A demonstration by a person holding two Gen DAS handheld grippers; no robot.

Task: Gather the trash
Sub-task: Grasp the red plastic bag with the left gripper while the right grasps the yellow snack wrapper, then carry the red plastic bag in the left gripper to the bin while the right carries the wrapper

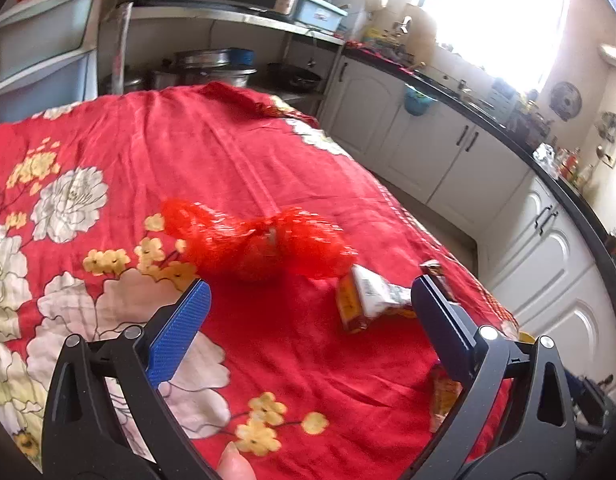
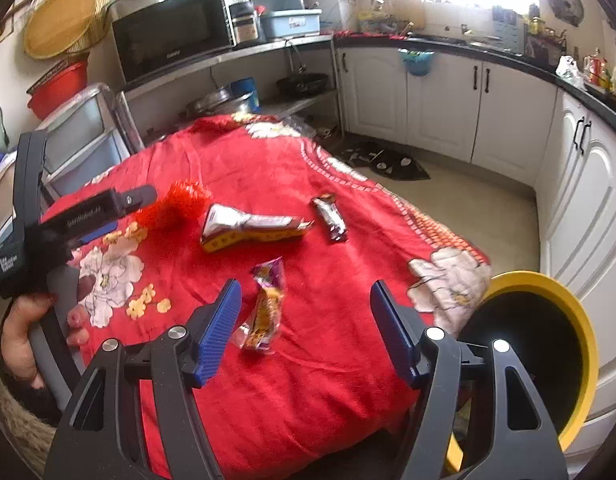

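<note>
Red floral cloth (image 2: 308, 380) covers the tabletop; both the left hand-held gripper (image 1: 309, 300) and right hand-held gripper (image 2: 306, 304) hang released, grasping nothing. Between the right's fingers lies a crumpled snack wrapper (image 2: 264, 308), a flattened carton (image 2: 248, 227) and dark wrapper (image 2: 331, 219) at twelve o'clock, red mesh (image 2: 176, 205) at ten, yellow-rimmed bin (image 2: 547, 360) at three.

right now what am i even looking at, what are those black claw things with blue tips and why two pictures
They are two hand-held grippers, one in each of a person's hands, each with a camera looking out along its blue pads. One picture is from the left gripper, one from the right gripper. Both are open and hold nothing. Below is a red flowered cloth with trash on it: a red net bag, a flattened carton, a dark wrapper and an orange wrapper. A yellow-rimmed bin stands at the right. The person's left hand shows too.
</note>
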